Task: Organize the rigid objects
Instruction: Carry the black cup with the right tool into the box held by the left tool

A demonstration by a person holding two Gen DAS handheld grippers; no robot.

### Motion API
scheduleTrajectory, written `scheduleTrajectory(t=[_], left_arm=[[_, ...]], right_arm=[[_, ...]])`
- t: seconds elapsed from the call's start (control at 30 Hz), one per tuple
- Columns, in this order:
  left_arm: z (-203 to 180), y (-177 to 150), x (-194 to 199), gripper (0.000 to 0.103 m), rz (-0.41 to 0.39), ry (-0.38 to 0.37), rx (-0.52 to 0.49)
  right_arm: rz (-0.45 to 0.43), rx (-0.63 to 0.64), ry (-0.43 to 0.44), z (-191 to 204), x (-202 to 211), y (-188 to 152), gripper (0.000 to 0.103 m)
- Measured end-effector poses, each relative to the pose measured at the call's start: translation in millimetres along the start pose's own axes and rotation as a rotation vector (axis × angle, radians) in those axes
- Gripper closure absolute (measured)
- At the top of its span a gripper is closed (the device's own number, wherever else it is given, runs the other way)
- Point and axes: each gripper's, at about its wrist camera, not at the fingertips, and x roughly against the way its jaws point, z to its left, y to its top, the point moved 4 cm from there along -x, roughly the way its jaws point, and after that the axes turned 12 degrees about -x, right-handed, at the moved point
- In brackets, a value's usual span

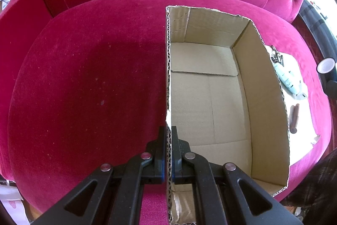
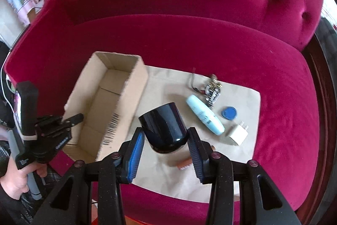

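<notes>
Between R tool (image 2: 166,140) pads, black cup (image 2: 164,127) gripped, L tool (image 1: 168,140) clamped on cardboard box (image 1: 210,98) wall

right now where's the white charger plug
In the right wrist view the white charger plug lies on the brown paper, right of centre, just below the blue disc and beside the pale blue tube's lower end.

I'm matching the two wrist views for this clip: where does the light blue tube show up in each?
Left wrist: the light blue tube lies at the far right edge, just past the right wall of the cardboard box, partly hidden by it.
Right wrist: the tube lies right of centre on the brown paper, between the black cup and the white charger.
Shared landmark: the cardboard box, directly left of the tube in both views.
</notes>
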Motion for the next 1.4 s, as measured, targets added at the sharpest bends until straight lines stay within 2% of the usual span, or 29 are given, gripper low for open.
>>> scheduleTrajectory(t=[0.33,0.6,1.1,1.13,1.4], left_arm=[[-2.2,-0.1,-1.5,0.100,0.001,-0.002,0.000],[-3.0,-1.3,-2.0,0.100,-0.001,-0.004,-0.001],[-3.1,-2.1,-2.9,0.100,-0.001,-0.005,0.002],[-3.1,-2.0,-3.0,0.100,-0.002,-0.006,0.002],[-3.8,-1.8,-3.2,0.100,-0.003,-0.005,0.000]], right_arm=[[-0.005,0.090,0.111,51.3,-11.0,9.2,0.058],[0.001,0.134,0.192,85.5,-32.0,3.8,0.058],[0.009,0.141,0.236,93.7,-47.4,3.5,0.057],[0.005,0.141,0.242,93.2,-46.8,4.5,0.055],[-0.051,0.117,0.212,84.2,-38.3,12.6,0.014]])
